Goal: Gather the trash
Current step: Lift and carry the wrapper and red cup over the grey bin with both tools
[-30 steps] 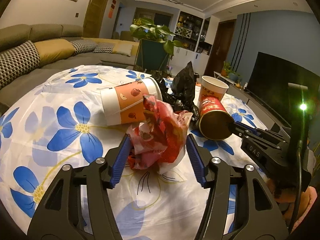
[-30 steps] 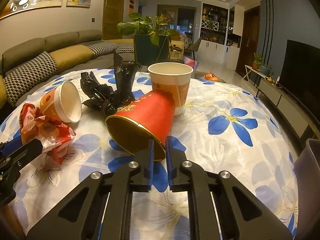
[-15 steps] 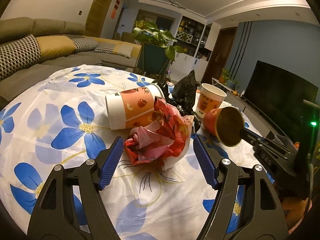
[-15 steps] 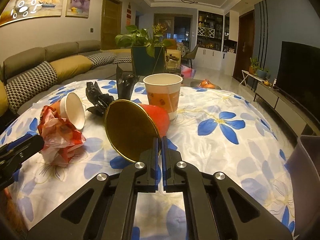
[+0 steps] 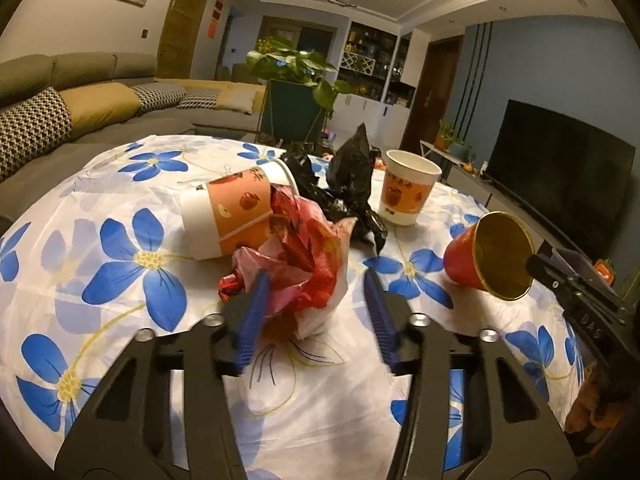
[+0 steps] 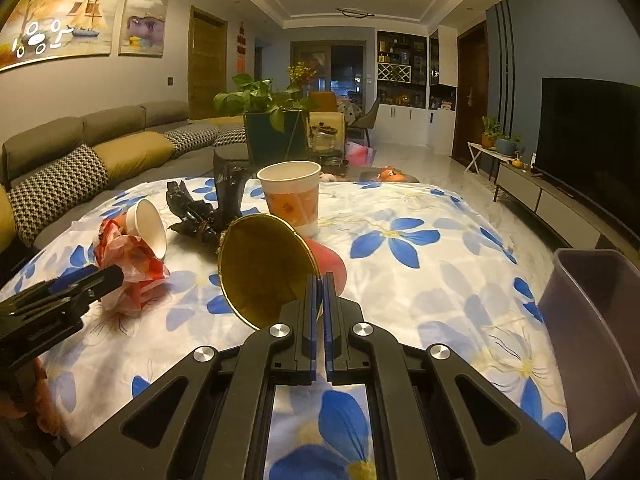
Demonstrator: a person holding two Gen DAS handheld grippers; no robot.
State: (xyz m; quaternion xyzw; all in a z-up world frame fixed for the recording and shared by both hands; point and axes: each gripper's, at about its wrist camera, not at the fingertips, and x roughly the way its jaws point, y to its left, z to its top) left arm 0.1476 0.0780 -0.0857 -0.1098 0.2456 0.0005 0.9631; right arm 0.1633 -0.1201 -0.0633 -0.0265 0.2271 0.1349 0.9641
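Your right claw (image 6: pixel 319 304) is clamped on the rim of the red paper cup (image 6: pixel 268 268), held tilted w/ gold inside facing the cam, above the bench (image 6: pixel 420 280). Your left claw (image 5: pixel 314 304) has just been closing around the crumpled red-white wrapper (image 5: pixel 304 256); left pad touches it, right pad apart, so no grip yet. Wrapper lies on bench beside the tipped orange cup (image 5: pixel 232 212).

The letters "DAS" are read on the black body of the right gripper (image 5: pixel 532 266), at the right. Print on the upright paper cup (image 5: pixel 408 192) is too small to be read.
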